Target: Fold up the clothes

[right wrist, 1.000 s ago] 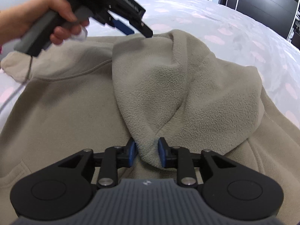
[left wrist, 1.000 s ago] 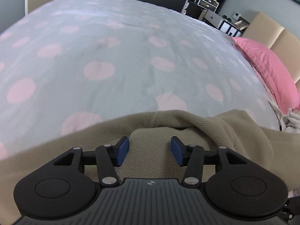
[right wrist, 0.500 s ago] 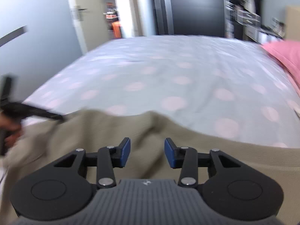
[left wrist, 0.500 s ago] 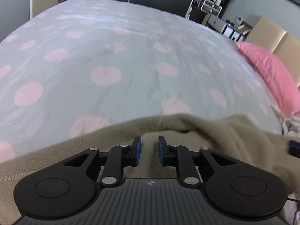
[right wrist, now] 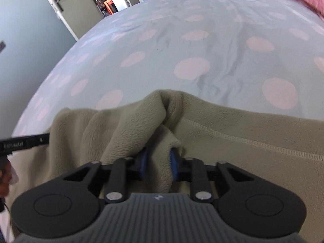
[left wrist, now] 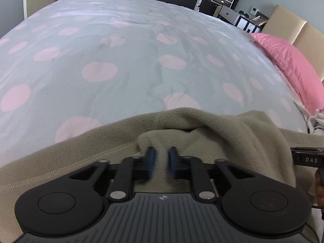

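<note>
Both tongs have just been closing. The left tongs and the right tongs each pinch a fold of the beige fleece hoodie on the bed.

Beige fleece garment spread over near edge of polka-dot bed. Bunched fold of fleece pinched between blue pads of right hand-held gripper, jaws just closed onto it. Left hand-held gripper at far left, beside garment's edge. Open doorway beyond.
</note>
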`<state>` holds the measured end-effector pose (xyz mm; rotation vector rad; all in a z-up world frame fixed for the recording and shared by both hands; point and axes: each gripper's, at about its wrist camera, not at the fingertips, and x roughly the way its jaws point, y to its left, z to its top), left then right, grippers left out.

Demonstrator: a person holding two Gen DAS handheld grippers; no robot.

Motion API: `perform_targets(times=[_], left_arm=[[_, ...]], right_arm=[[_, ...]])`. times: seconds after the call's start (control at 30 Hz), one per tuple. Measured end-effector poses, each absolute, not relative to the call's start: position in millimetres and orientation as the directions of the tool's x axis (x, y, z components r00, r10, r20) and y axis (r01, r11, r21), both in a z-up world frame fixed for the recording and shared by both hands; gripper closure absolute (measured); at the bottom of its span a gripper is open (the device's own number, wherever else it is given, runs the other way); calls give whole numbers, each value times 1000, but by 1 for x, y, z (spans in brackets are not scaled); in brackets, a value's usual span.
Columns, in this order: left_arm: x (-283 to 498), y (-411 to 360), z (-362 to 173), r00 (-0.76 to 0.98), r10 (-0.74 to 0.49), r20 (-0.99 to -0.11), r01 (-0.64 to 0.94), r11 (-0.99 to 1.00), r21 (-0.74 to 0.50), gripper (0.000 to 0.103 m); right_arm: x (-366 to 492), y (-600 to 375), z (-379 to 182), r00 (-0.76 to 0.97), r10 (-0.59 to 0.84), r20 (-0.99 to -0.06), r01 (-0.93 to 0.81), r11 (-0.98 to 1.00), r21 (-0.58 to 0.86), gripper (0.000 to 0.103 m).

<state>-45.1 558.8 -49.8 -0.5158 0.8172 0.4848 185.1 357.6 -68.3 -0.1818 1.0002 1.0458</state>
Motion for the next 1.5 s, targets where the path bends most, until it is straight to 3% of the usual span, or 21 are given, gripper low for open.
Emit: perform_targets(times=[0.23,0.53,0.6,0.63,0.67,0.7,1.03,1.13,1.2,1.3,1.5], left_arm=[[-77,561,-36,615,212,-759,-596,755,-273,99],[-114,568,-42,603,162,-781,-616,716,-327,99],[-117,568,-35,623,150,-767,-599,723,-345,97],[-120,569,-31,632,152,-760,-596,722,-352,95],[-121,569,-27,636,157,-756,-596,722,-352,95],[-122,566,-23,637,171,-751,-595,729,-339,94],[-88,503,5,680,198,-706,-461,864,-202,88],[-73,484,-16,648,159,-745,-425,887,-180,88],[-68,482,-37,587,133,-798,-437,882,-174,88],[-72,483,-67,512,108,-852,-471,865,-174,97],[-80,478,-66,516,107,-850,-483,856,-185,97]], right_arm=[[196,325,-36,220,687,-692,-748,574,332,91],[216,313,-75,209,624,-753,-690,639,339,93],[216,312,-70,206,627,-752,-687,640,345,91],[215,309,-65,217,627,-748,-691,640,337,85],[214,306,-59,230,628,-744,-695,641,326,72],[210,302,-52,253,627,-737,-706,640,303,69],[135,295,-12,295,725,-623,-882,457,113,69],[119,304,-28,272,713,-646,-899,429,94,80],[118,309,-48,260,673,-693,-887,450,104,81],[123,308,-82,218,622,-752,-868,475,141,81],[126,302,-76,195,621,-759,-872,464,155,81]])
